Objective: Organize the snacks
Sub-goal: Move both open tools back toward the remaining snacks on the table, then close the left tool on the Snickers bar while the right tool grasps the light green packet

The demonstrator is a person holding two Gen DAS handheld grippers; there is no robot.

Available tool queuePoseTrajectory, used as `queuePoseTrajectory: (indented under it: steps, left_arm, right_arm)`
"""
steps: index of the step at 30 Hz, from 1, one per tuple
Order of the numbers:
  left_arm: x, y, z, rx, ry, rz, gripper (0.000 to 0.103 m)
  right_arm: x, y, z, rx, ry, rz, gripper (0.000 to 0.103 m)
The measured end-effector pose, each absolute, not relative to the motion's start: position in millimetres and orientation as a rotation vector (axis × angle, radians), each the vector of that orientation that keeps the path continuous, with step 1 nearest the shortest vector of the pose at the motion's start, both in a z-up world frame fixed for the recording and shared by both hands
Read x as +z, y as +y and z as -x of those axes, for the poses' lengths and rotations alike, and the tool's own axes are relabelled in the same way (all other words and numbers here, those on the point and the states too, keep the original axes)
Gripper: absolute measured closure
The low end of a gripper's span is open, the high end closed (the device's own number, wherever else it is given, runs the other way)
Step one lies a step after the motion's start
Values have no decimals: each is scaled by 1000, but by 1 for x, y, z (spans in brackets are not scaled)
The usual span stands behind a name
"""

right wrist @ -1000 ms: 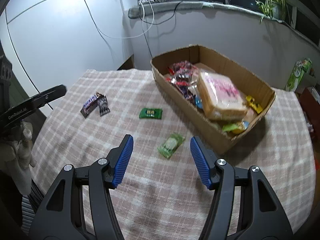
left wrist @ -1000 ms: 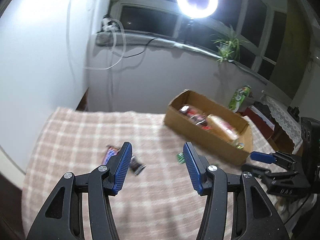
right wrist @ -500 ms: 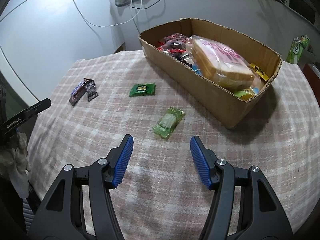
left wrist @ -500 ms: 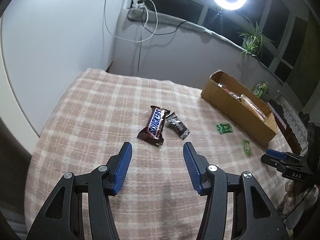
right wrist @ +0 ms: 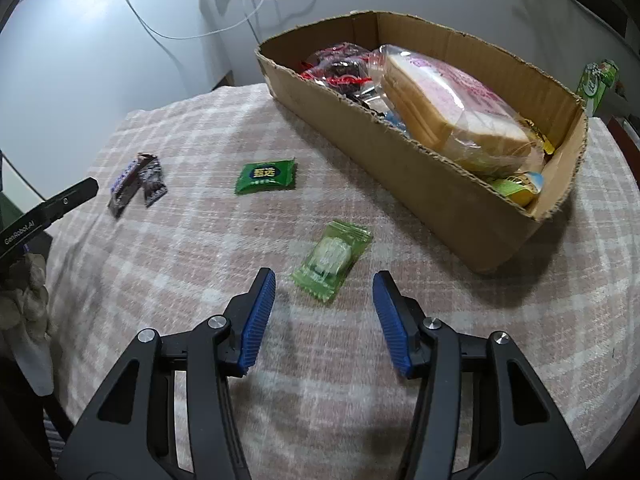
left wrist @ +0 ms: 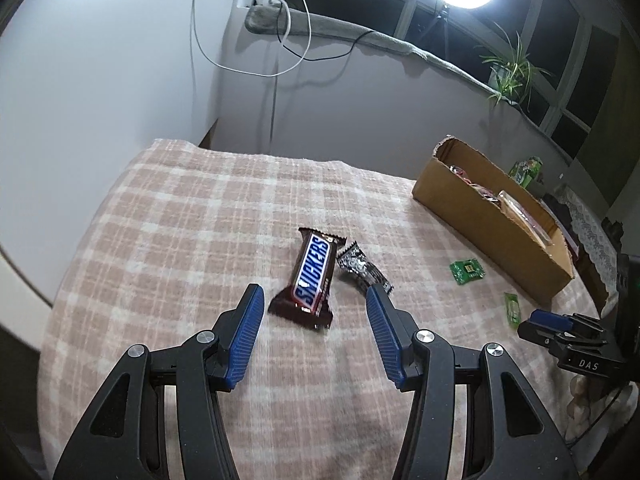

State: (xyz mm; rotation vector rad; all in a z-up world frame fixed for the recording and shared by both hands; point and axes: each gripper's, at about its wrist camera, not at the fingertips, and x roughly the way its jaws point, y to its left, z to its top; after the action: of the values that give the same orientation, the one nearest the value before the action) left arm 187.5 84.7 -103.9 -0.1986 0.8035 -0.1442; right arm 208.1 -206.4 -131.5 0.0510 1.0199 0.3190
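Four small snacks lie loose on the checked tablecloth: one Snickers bar, one dark foil wrapper touching its side, one dark green packet and one pale green candy. The bar looks light but fairly stiff inside a slippery film, so I judge it is best taken across its middle, on the two long sides, not on the crimped ends, which would fold. The pale green candy is a small hard piece in a loose clear sleeve; a grip on the thick centre should hold, while the flat edges may slide out. The left gripper is spread wide and empty, its fingers on both sides of the bar's near end. The right gripper is also spread and empty, just in front of the pale green candy. One cardboard box stands near, already holding one bagged bread loaf and several other packets that I cannot count.
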Motion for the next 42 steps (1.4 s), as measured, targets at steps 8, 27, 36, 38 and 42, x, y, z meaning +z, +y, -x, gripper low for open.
queuePoseTrajectory:
  steps: [8,27,36,38,42]
  left_arm:
    - [-112,84,-204,-155,819,164,51]
    - [-126,73,-228,-176,861,106,51]
    - [-132,73,-231,-185,888,99,76]
    - [-132,73,-231,-187,885,106,76]
    - [-129,78,-228,-166,870,122,76]
  right_arm:
    - [-131,-187,-215,311,1006,23,68]
    - [-136,-168,-219,313,990,143,78]
    - [-136,-165,-220,317,982,155,78]
    - [-136,-166,-219,321,980,146,79]
    - [-134,-167,-216,334,971,131,80]
